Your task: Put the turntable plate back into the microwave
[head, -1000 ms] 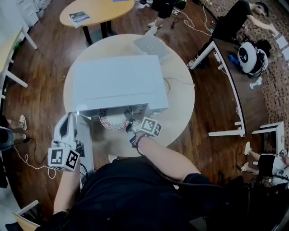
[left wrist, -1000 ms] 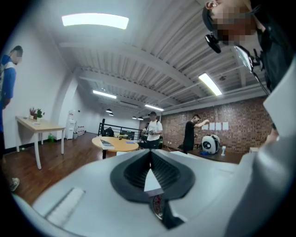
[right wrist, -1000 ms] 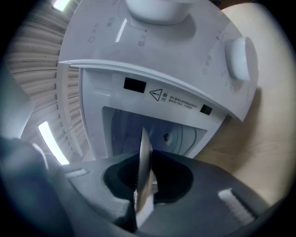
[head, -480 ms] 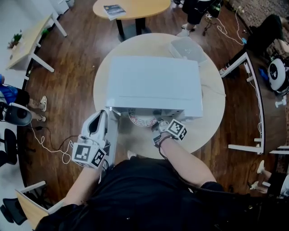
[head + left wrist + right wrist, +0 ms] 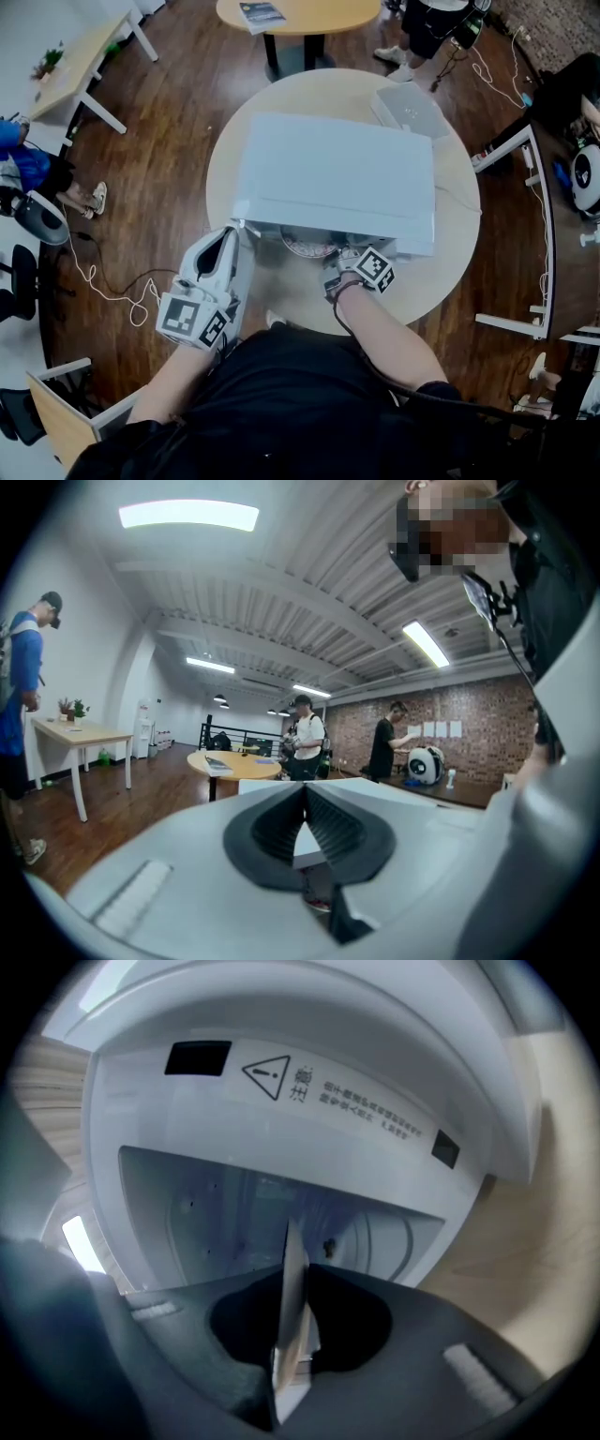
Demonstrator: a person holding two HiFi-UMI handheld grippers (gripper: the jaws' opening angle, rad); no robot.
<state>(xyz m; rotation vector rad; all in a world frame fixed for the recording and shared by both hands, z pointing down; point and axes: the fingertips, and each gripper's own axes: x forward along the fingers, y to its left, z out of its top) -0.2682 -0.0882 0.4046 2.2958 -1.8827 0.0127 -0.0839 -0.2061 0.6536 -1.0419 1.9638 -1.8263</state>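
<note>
A white microwave (image 5: 333, 178) stands on a round table (image 5: 450, 234) with its door (image 5: 244, 281) swung open to the left. My right gripper (image 5: 339, 264) is shut on the rim of the patterned turntable plate (image 5: 307, 247), which sits at the oven's mouth, partly under its top edge. In the right gripper view the plate (image 5: 292, 1307) shows edge-on between the jaws of my right gripper (image 5: 291, 1269), facing the open cavity (image 5: 244, 1213). My left gripper (image 5: 225, 239) rests by the door's upper corner. In its own view my left gripper (image 5: 303, 789) has its tips together and nothing visibly gripped.
A grey flat device (image 5: 410, 108) lies on the table behind the microwave. An oval wooden table (image 5: 300, 14) stands beyond, and a white desk frame (image 5: 525, 234) is at the right. A cable (image 5: 103, 281) trails on the wooden floor at the left. People stand around the room.
My right gripper has carried the plate a little further toward the microwave's opening, so more of it lies under the top edge. The left gripper has stayed by the door.
</note>
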